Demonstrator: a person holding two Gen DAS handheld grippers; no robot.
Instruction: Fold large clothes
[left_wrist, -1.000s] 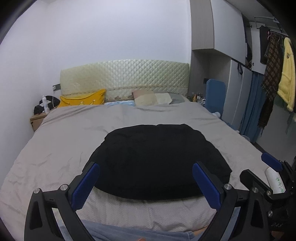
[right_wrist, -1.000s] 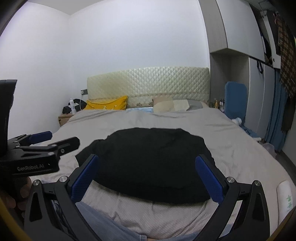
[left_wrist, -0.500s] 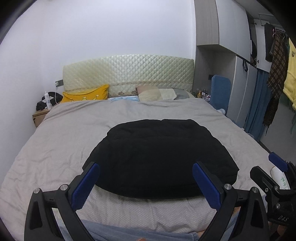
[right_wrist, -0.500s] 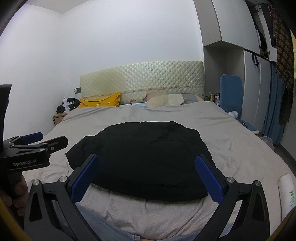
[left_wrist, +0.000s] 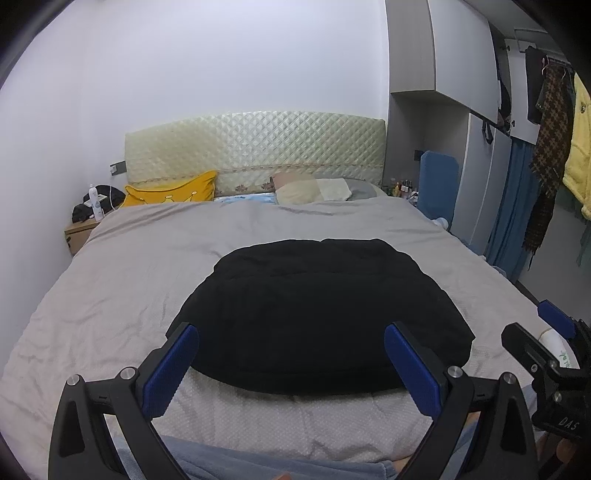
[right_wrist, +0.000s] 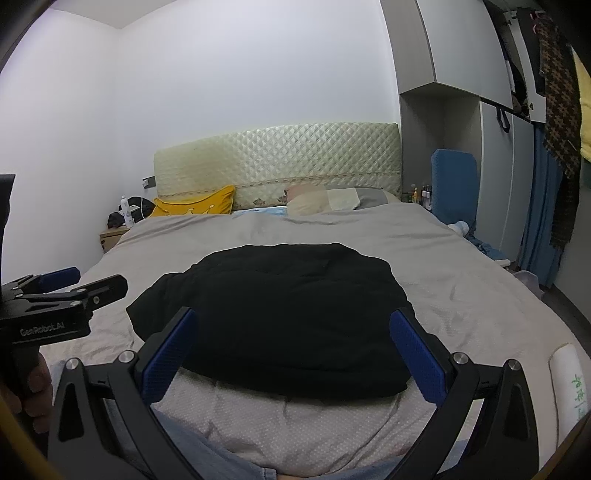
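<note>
On the bed (left_wrist: 122, 280), near its foot and just ahead of both my tools, lies the black garment (left_wrist: 321, 314), already gathered into a thick rounded bundle on the grey cover. My left gripper (left_wrist: 290, 363) hangs above its near edge with fingers spread wide and nothing between them; my right gripper (right_wrist: 295, 354) does the same, equally wide and empty, and neither touches the cloth. From the right view I see a loose flap sticking out at the bundle's left side, under where my left tool hovers. I judge this piece soft, puffy and fairly bulky, probably padded, so it should compress under a pinch and spring back, and a thin bite may slip off. I would take a deep hold on the near corners, one per tool, pinching through all layers at the edge. Whether more folding is needed I cannot tell; the dark fabric hides its seams and layers
</note>
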